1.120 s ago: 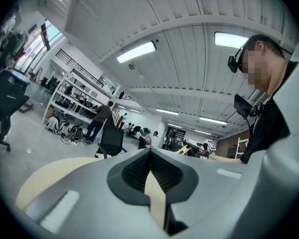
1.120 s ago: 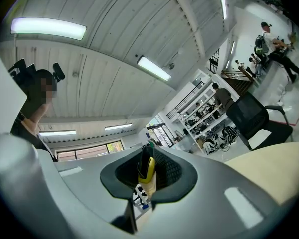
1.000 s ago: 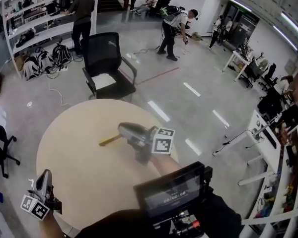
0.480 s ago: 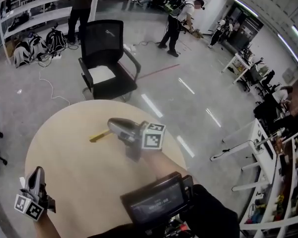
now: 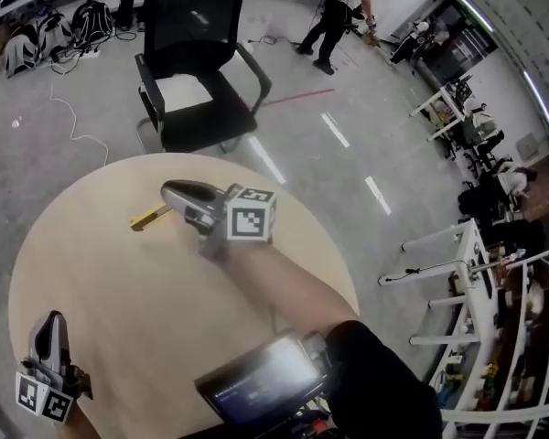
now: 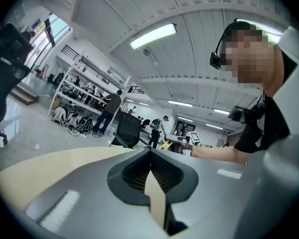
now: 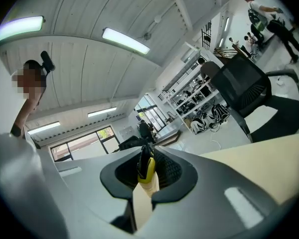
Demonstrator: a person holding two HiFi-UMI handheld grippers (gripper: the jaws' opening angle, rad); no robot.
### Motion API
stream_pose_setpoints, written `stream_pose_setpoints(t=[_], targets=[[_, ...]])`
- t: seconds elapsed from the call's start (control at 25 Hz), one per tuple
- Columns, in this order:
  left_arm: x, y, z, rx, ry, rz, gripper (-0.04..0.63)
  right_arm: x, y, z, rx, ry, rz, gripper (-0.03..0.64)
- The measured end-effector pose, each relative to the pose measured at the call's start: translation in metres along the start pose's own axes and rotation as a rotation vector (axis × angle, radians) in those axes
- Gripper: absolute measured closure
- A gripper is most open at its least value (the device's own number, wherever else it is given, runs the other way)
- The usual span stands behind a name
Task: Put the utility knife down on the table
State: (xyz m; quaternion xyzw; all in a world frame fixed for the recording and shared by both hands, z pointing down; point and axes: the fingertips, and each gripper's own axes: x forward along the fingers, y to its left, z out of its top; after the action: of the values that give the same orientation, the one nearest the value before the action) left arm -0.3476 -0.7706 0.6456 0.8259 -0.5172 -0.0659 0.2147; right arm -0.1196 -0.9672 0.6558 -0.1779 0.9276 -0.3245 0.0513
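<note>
The yellow utility knife (image 5: 150,216) sticks out leftward from my right gripper (image 5: 172,199) over the far left part of the round beige table (image 5: 119,309). In the right gripper view the knife's yellow and black body (image 7: 146,166) sits clamped between the shut jaws of the right gripper (image 7: 146,152). Whether the knife touches the tabletop I cannot tell. My left gripper (image 5: 51,326) hangs at the table's near left edge, its jaws together with nothing between them. In the left gripper view the left gripper (image 6: 150,152) points across the table towards the right arm.
A black office chair (image 5: 197,62) stands just behind the table's far edge. A dark screen device (image 5: 256,387) hangs at the person's chest over the near edge. Several people, desks (image 5: 439,99) and shelving stand farther off on the grey floor.
The right gripper with the knife has moved left and lower over the table. The left gripper has drifted left and down at the near edge. Both sets of jaws look unchanged.
</note>
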Motion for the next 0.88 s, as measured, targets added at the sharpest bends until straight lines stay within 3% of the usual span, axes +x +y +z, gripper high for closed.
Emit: stream_pose_setpoints(t=[0.36, 0.44, 0.52, 0.64, 0.72, 0.88], targets=[[0.019, 0.023, -0.039, 0.007, 0.034, -0.022, 0.595, 0.038, -0.081, -0.044, 0.103, 0.033, -0.061, 0.556], [0.018, 0.023, -0.039, 0.012, 0.033, -0.026, 0.595, 0.041, -0.086, -0.052, 0.073, 0.078, -0.076, 0.553], [0.018, 0.023, -0.041, 0.010, 0.034, -0.031, 0.595, 0.044, -0.091, -0.065, -0.032, 0.175, -0.114, 0.546], [0.019, 0.019, -0.048, 0.004, 0.045, -0.036, 0.595, 0.043, -0.096, -0.088, -0.215, 0.342, -0.175, 0.406], [0.020, 0.015, -0.049, 0.002, 0.047, -0.042, 0.595, 0.041, -0.097, -0.093, -0.285, 0.395, -0.196, 0.278], [0.021, 0.015, -0.051, 0.005, 0.055, -0.045, 0.595, 0.033, -0.091, -0.071, -0.304, 0.303, -0.216, 0.197]])
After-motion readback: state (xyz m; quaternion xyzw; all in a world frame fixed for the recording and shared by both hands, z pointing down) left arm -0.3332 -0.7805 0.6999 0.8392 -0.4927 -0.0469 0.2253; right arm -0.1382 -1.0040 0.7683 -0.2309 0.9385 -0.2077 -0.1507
